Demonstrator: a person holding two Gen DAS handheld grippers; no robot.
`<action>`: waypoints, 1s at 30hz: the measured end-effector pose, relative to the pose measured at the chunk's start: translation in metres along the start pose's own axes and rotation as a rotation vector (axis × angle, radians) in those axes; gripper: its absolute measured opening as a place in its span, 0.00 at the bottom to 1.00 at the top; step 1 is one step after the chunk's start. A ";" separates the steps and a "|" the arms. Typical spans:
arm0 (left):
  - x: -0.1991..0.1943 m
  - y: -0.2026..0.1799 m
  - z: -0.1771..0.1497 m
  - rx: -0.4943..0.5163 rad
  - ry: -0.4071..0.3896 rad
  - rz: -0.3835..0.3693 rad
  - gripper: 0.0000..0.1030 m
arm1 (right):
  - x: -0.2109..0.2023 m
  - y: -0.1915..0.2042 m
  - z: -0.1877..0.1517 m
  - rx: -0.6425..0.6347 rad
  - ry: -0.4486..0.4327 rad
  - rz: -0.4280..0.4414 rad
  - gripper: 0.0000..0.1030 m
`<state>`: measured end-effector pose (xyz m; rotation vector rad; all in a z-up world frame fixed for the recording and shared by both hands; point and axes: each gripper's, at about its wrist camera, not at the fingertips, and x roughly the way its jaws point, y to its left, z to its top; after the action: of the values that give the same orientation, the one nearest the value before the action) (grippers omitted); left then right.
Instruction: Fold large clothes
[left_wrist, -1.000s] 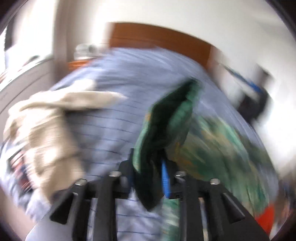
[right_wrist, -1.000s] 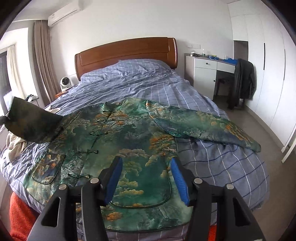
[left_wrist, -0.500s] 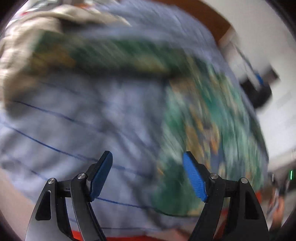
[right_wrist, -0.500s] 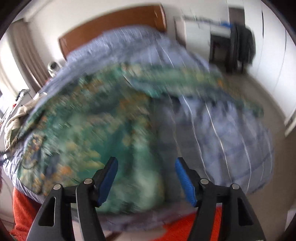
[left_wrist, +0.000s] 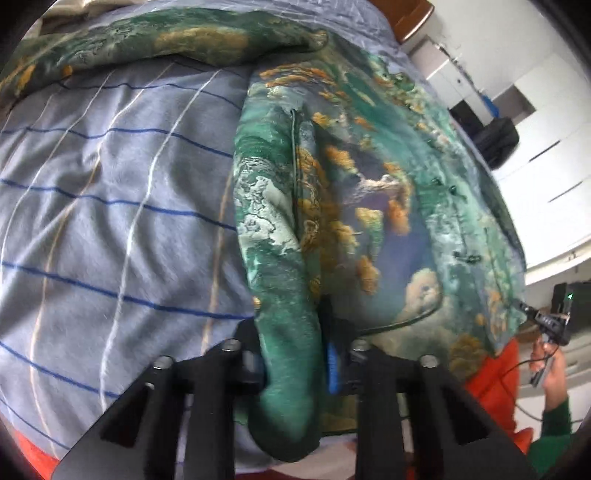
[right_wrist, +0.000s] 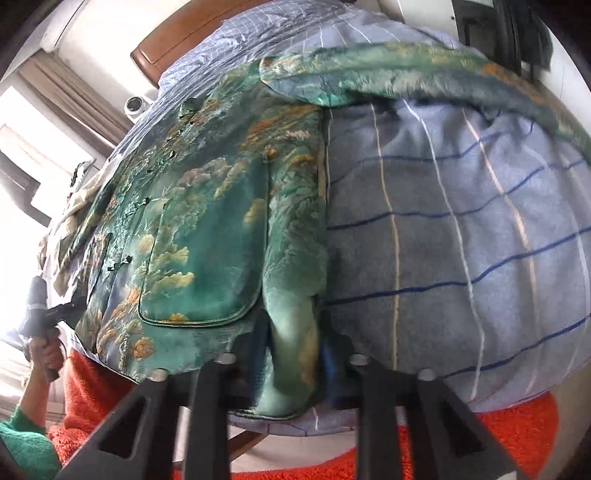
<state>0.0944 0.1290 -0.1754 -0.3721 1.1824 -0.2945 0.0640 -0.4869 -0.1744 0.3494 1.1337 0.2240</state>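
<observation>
Bedroom, striped blue duvet (left_wrist: 110, 206): a green brocade jacket (left_wrist: 369, 192) is being gripped at both hem corners.

The jacket is lying front-up and buttoned on the bed, both sleeves spread out; no fold is yet being shown, so the folding is judged to be only starting. The left gripper (left_wrist: 295, 354) and right gripper (right_wrist: 291, 354) have just been closing, and each is being seen pinching a bunched hem corner. A beige garment (left_wrist: 74, 7) is lying beyond the far sleeve; an orange rug (right_wrist: 480, 435) is showing below the bed edge. Nothing is being seen blocking the fold.
</observation>
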 end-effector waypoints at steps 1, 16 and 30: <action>-0.002 -0.005 -0.003 0.007 -0.005 0.000 0.16 | -0.002 0.004 0.000 -0.018 -0.003 -0.007 0.14; -0.049 -0.029 -0.012 0.129 -0.155 0.216 0.89 | -0.013 0.019 -0.006 -0.099 -0.077 -0.205 0.65; -0.096 -0.095 -0.004 0.195 -0.444 0.298 1.00 | -0.099 0.088 0.012 -0.132 -0.402 -0.244 0.74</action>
<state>0.0540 0.0822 -0.0551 -0.0787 0.7499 -0.0589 0.0350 -0.4423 -0.0532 0.1272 0.7510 0.0099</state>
